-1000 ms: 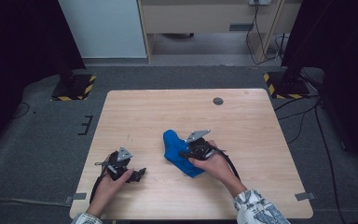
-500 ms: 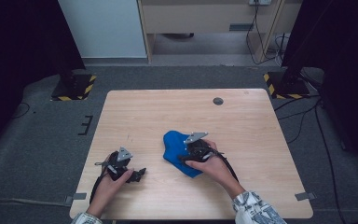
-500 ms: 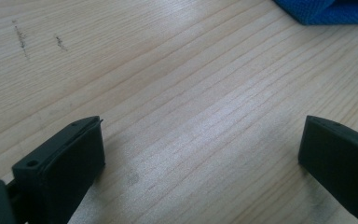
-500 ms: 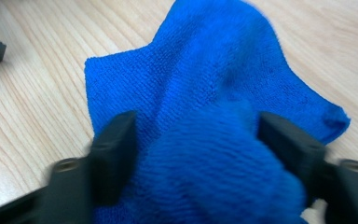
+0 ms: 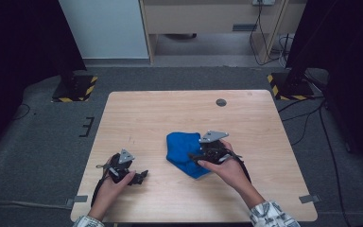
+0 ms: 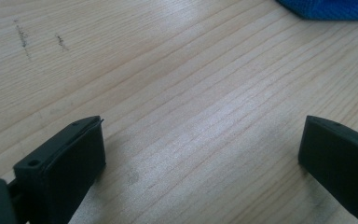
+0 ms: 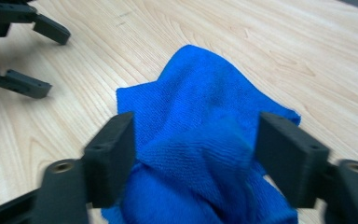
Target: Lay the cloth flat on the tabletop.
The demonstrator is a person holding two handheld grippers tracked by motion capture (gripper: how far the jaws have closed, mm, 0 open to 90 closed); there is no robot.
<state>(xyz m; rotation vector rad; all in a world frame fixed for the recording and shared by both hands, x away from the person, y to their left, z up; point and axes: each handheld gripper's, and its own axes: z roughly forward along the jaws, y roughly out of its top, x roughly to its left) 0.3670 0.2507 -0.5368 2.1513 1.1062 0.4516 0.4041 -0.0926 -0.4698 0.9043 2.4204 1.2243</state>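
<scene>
1. The blue cloth [image 5: 183,152] lies bunched near the middle of the wooden worktop [image 5: 146,118].
2. The right claw [image 7: 193,154] has just been opening; its jaws straddle a raised fold, released.
3. The left claw [image 6: 200,154] rests released on bare wood, well apart from the cloth.

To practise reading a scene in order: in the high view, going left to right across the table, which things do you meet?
Left tool → blue cloth → right tool. The small dark disc lies farther back, slightly to the right of that tool.
</scene>
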